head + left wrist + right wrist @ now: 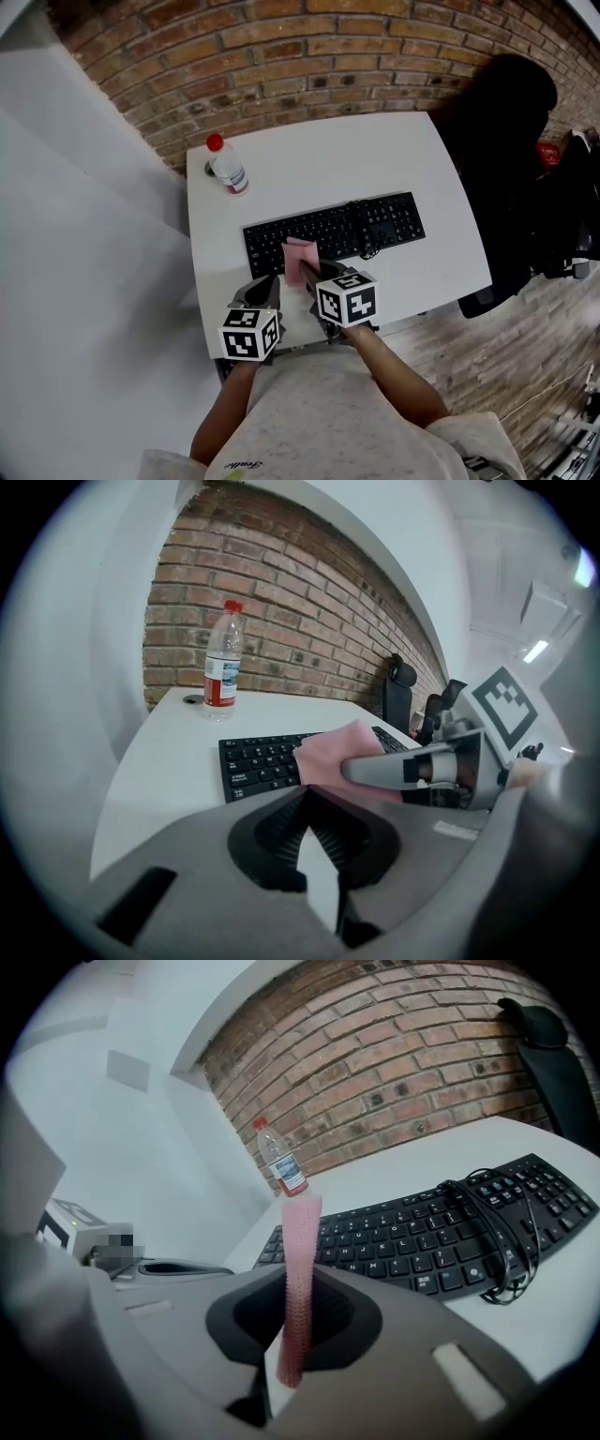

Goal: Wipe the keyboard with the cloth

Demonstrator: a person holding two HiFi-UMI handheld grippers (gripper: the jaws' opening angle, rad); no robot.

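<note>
A black keyboard [328, 232] lies across the near half of the white table [375, 155], with its black cable [366, 234] coiled on the keys. My right gripper [302, 272] is shut on a pink cloth [300, 255], which stands upright between its jaws [300, 1241] just in front of the keyboard's [441, 1232] near edge. My left gripper [265, 286] hovers beside it at the left, shut and empty, with only a thin sliver of table between its jaws [314, 803]. In the left gripper view the cloth [328, 752] covers part of the keyboard [258, 761].
A clear water bottle [228, 167] with a red cap stands at the table's far left. A black office chair [506, 141] is at the table's right side. A brick wall runs behind the table. The cable [497, 1232] loops over the keyboard's right half.
</note>
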